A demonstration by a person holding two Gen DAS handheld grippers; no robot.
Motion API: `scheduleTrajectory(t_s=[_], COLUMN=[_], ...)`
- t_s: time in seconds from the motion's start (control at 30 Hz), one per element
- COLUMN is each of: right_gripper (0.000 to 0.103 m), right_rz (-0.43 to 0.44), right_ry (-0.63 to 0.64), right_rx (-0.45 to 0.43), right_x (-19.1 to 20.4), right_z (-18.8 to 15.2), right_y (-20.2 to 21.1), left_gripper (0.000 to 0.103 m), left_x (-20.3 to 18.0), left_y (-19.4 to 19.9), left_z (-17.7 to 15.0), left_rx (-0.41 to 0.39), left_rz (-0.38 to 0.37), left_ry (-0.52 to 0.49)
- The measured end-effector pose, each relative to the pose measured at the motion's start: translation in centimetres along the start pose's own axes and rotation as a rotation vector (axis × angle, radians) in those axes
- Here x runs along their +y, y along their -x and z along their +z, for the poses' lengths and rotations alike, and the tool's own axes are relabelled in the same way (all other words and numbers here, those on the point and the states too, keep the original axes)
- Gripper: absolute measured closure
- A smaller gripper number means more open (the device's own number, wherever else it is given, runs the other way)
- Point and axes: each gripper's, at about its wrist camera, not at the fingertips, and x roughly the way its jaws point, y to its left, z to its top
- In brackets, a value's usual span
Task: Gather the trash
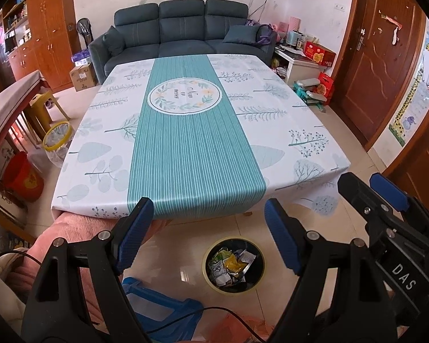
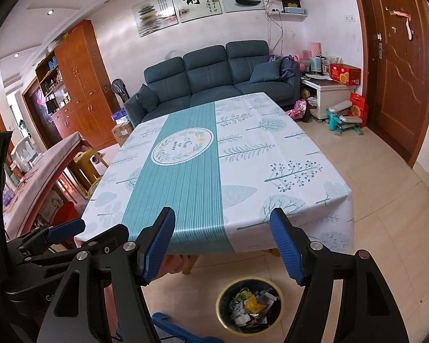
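Note:
A round bin (image 1: 233, 265) with a yellow rim and a black liner stands on the floor below the table's near edge; it holds crumpled wrappers and paper. It also shows in the right wrist view (image 2: 250, 305). My left gripper (image 1: 208, 228) is open and empty, held above the bin and in front of the table (image 1: 186, 148). My right gripper (image 2: 223, 240) is open and empty too, above the bin. The right gripper shows at the right of the left wrist view (image 1: 386, 197); the left gripper shows at the left of the right wrist view (image 2: 63, 234). The tablecloth top (image 2: 203, 171) bears no trash.
A blue plastic stool (image 1: 160, 300) stands just left of the bin. A second yellow-rimmed bin (image 1: 57, 135) and a red bucket (image 1: 23, 175) stand left of the table. A dark sofa (image 1: 183, 34) is behind it, a wooden door (image 1: 383, 65) to the right.

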Motion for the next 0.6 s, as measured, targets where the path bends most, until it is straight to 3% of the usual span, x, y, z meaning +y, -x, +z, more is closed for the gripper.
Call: scheduleTrajectory(t_s=[0.6], right_gripper=[0.033], right_rz=[0.01], right_ry=[0.0], right_rx=[-0.011], right_x=[0.45], right_z=[-0.1], right_y=[-0.17], left_gripper=[0.025], left_x=[0.16], left_y=[0.17], left_z=[-0.34], left_rx=[-0.023], left_rz=[0.01], left_ry=[0.007])
